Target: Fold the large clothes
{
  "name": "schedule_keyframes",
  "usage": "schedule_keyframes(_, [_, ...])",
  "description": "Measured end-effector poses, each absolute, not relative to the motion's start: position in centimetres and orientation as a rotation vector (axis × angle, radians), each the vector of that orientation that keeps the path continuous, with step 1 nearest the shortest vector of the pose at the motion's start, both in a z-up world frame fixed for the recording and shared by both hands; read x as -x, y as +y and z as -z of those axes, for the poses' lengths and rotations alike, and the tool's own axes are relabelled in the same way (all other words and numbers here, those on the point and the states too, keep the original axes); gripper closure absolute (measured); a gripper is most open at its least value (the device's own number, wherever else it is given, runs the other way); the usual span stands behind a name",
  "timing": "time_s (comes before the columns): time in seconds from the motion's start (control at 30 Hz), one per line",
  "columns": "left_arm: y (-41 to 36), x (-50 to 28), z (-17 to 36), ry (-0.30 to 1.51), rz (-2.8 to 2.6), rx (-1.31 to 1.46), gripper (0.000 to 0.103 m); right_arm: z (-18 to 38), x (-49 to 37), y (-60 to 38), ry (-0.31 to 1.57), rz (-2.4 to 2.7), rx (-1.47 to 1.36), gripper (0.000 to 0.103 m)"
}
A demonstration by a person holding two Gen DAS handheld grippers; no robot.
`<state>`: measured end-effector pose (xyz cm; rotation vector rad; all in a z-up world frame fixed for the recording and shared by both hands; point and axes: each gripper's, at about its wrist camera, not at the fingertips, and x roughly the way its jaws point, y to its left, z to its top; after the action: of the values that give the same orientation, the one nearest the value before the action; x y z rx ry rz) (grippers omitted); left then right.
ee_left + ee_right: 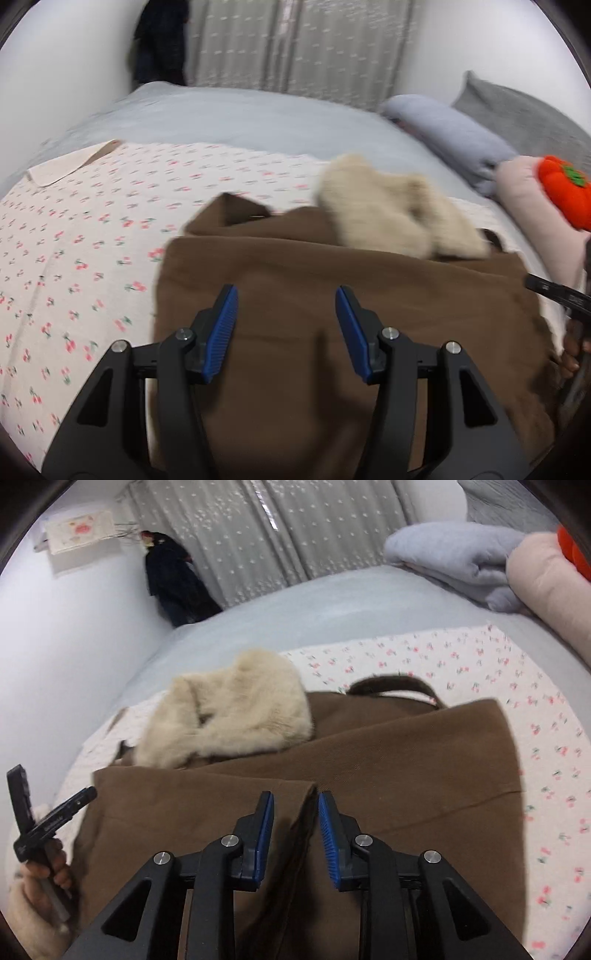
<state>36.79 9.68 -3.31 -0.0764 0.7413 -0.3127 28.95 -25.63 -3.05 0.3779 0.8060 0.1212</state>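
Note:
A brown coat (288, 258) (406, 757) lies folded on a cherry-print sheet (92, 221) (517, 683), with its cream fur collar (388, 206) (236, 709) bunched at the far end. Over the coat's near part my left gripper (285, 290) stands open, nothing between its blue pads. My right gripper (295, 794) hovers above a folded edge of the coat, jaws a narrow gap apart; the pads press on nothing. In the right wrist view a hand (40, 871) holds the left gripper's black fingers (70, 805) at the coat's left edge.
The sheet covers a grey bed (240, 114) (295, 609). A folded grey blanket (443, 129) (454, 550), a pink pillow (524, 192) (546, 587) and an orange pumpkin plush (565, 188) lie at the right. A dark garment (159, 40) (173, 576) hangs by the curtains.

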Motion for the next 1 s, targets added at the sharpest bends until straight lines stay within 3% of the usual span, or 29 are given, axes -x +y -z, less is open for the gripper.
schedule_keyframes(0.17, [5.8, -33.0, 4.3, 0.807, 0.441, -0.019, 0.046, 1.1, -25.7, -20.9, 0.847, -0.217, -0.198, 0.074])
schedule_keyframes(0.3, [4.2, -32.5, 7.9, 0.893, 0.430, -0.102, 0.045, 4.2, -24.8, -18.1, 0.953, -0.170, -0.022, 0.072])
schedule_keyframes(0.47, [5.4, -31.6, 5.9, 0.937, 0.375, -0.010, 0.044, 3.6, -23.5, -19.3, 1.014, -0.132, -0.142, 0.066])
schedule_keyframes(0.5, [5.7, -30.8, 5.1, 0.929, 0.377, -0.002, 0.040, 2.5, -22.5, -19.0, 0.997, -0.136, -0.126, 0.064])
schedule_keyframes(0.53, [5.9, -29.8, 4.3, 0.916, 0.363, -0.006, 0.030, 1.3, -21.4, -18.8, 0.976, -0.142, -0.105, 0.059])
schedule_keyframes(0.6, [6.7, -27.9, 3.0, 0.884, 0.344, -0.001, 0.020, -0.5, -19.3, -18.8, 0.945, -0.152, -0.095, 0.046])
schedule_keyframes(0.67, [7.4, -25.8, 1.9, 0.870, 0.341, 0.019, 0.019, -2.0, -17.2, -19.3, 0.916, -0.153, -0.115, 0.033])
schedule_keyframes(0.8, [9.3, -22.2, 0.7, 0.884, 0.312, 0.068, 0.007, -3.8, -13.7, -20.3, 0.891, -0.163, -0.158, 0.024])
schedule_keyframes(1.0, [12.0, -16.6, 0.0, 0.904, 0.271, 0.107, 0.005, -4.1, -8.6, -21.5, 0.908, -0.148, -0.179, 0.019])
